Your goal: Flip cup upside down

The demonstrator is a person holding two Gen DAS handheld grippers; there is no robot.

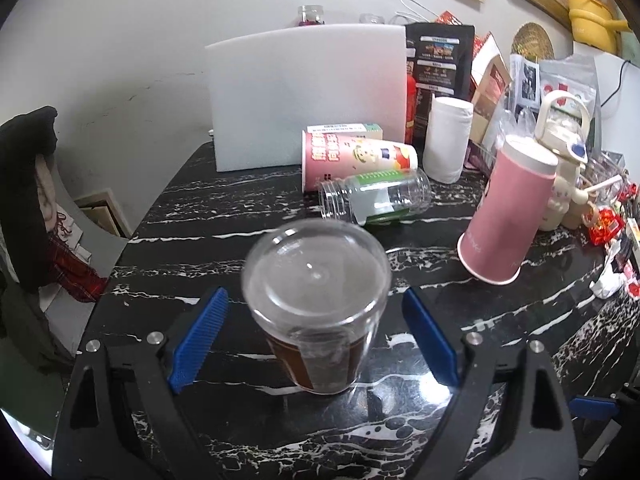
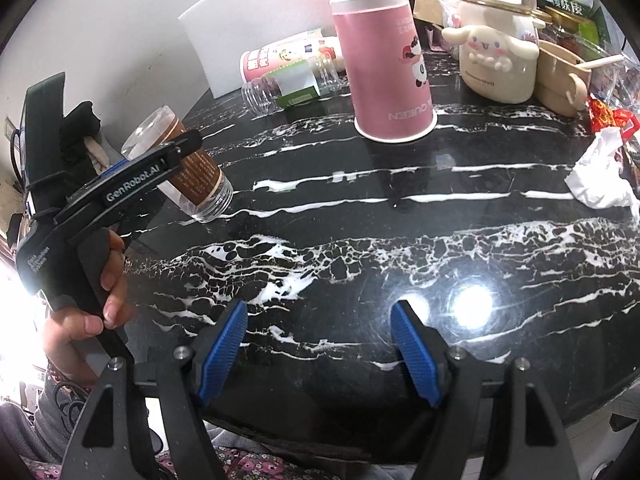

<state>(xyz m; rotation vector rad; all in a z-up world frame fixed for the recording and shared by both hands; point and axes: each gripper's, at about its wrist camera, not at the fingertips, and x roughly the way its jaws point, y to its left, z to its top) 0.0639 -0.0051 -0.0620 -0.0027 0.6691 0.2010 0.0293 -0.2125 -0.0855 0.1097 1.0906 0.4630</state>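
A clear plastic cup with a brown label (image 1: 320, 304) stands upside down on the black marble table (image 1: 500, 320), its closed base facing up. My left gripper (image 1: 316, 340) is open, its blue pads on either side of the cup with gaps to both. In the right wrist view the same cup (image 2: 188, 168) stands at the left behind the left gripper (image 2: 176, 152). My right gripper (image 2: 320, 344) is open and empty above the table's near edge.
A tall pink paper cup (image 1: 508, 208) stands upside down to the right. A clear bottle (image 1: 372, 200) and a pink printed cup (image 1: 356, 158) lie on their sides behind. A white board (image 1: 304, 92), a white roll (image 1: 448, 144), a cream bottle (image 2: 496, 56) and crumpled paper (image 2: 600, 180) crowd the back and right.
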